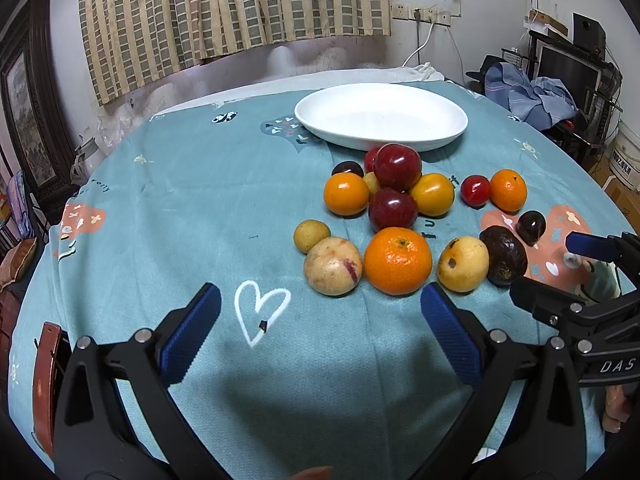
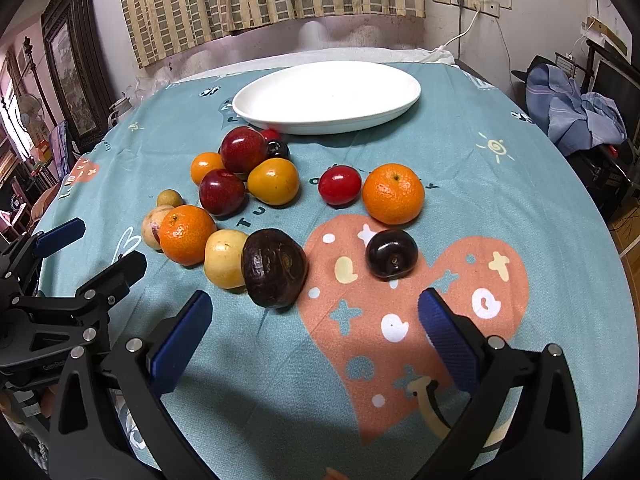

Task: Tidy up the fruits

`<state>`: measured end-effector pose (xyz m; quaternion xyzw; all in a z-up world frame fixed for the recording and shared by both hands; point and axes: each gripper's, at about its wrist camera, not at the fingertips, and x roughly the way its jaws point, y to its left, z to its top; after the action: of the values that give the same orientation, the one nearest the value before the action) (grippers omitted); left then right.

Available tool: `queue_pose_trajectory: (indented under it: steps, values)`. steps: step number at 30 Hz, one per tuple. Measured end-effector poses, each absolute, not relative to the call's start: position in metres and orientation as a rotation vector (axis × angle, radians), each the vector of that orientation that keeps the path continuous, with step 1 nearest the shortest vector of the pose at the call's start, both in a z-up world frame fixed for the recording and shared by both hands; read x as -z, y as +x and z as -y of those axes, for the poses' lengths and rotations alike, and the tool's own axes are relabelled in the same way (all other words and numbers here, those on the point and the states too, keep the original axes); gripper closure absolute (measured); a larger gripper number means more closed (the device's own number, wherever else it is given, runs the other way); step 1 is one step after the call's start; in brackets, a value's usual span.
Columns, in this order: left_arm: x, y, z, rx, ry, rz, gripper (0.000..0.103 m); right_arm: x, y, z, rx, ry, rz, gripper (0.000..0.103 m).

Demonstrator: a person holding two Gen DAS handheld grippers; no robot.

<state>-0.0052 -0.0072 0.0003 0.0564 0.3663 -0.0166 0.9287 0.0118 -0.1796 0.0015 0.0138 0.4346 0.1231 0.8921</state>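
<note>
Hovering left tool (image 1: 320, 312), right tool (image 2: 316, 312), both spread wide, empty

A checked beige-and-grey curtain (image 1: 224, 12) hangs across the back wall above the table (image 1: 192, 200), which is covered by a teal printed cloth. A dark-framed picture (image 1: 28, 112) leans at the left. White wall sockets (image 1: 424, 14) with a white cable sit at the right, near a dark monitor (image 1: 568, 68) and a heap of blue clothing (image 1: 532, 96).
</note>
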Motion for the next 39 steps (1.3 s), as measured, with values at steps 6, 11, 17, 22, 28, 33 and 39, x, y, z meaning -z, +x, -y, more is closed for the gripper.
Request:
queue_pose_trajectory:
  steps: [6,11,17,22,28,33,39]
  values:
    - [-0.0006,-0.0047,0.0076,0.035,0.117,-0.75,0.002,-0.0014,0.0118,0.1795,-0.255,0.028,-0.902,0.001]
    - [-0.0007,-0.0046,0.0078,0.034,0.118,-0.752,0.002,-0.0012,0.0116,0.1795,-0.255,0.029,-0.902,0.001]
    - [-0.0003,-0.0048,0.0073,0.035,0.118,-0.756,0.002,-0.0012,0.0116,0.1794,-0.256,0.029,-0.902,0.001]
    - [-0.0006,-0.0047,0.0075,0.035,0.117,-0.757,0.002,-0.0012,0.0116,0.1793,-0.256,0.03,-0.901,0.001]
    - [0.0005,-0.005,0.0074,0.035,0.118,-0.759,0.002,-0.0012,0.0116,0.1792,-0.255,0.029,-0.903,0.001]
    - [0.0026,-0.007,0.0071,0.036,0.118,-0.763,0.002,-0.0012,0.0114,0.1793,-0.256,0.03,-0.902,0.001]
    - [0.0019,-0.0064,0.0073,0.035,0.118,-0.765,0.002,-0.0011,0.0117,0.1793,-0.256,0.03,-0.903,0.001]
